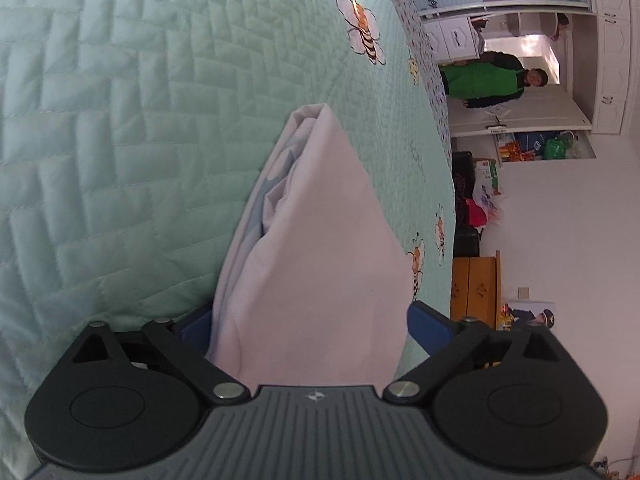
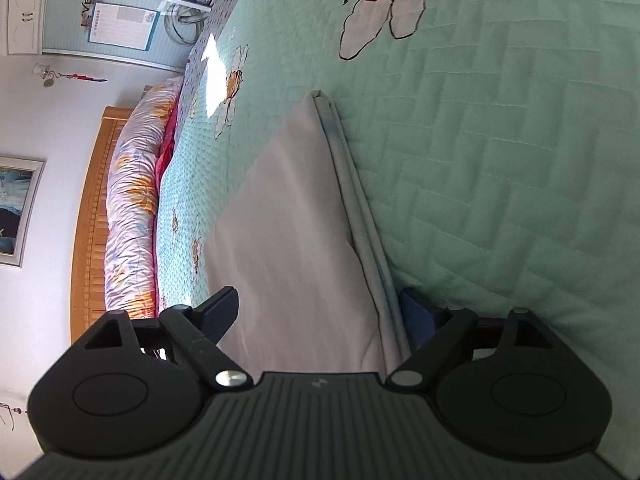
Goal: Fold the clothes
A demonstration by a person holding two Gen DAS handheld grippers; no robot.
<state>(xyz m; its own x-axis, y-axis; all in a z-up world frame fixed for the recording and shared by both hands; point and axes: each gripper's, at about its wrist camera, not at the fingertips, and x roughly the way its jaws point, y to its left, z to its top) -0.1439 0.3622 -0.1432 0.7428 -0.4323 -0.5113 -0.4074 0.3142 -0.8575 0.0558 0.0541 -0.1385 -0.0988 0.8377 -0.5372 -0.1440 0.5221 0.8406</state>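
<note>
Left gripper point(image 1: 308, 326): jaws are spread wide, and the blue pads point(image 1: 426, 322) are seen standing clear of the cloth on the visible side; the other pad is partly hidden behind the fabric, so contact there cannot be ruled out, but no pinch is evident. Right gripper point(image 2: 320, 308): jaws are likewise parted wide, one dark finger point(image 2: 220, 308) standing off the cloth edge, the other tucked beside the stacked hems; no clamping is seen. The pale pink-white folded cotton garment point(image 1: 316, 240) is lodged between both pairs of jaws and is laid on the mint-green quilted bedspread with bee prints point(image 1: 120, 120). In each wrist view the garment's long axis is seen running straight ahead from the jaws, tapering to a far corner, with layered edges along one side point(image 2: 360, 216). Each gripper is therefore judged to be at a near corner of the same end, neither nearer than the other. The fold is judged just laid and released; the next move is taken to turn on withdrawing backward along that axis without dragging the layers. Beyond, a wooden headboard point(image 2: 90, 216) and a floral rolled duvet point(image 2: 132, 200) are noted; a person in a green apron point(image 1: 484, 80) is standing in a doorway.
</note>
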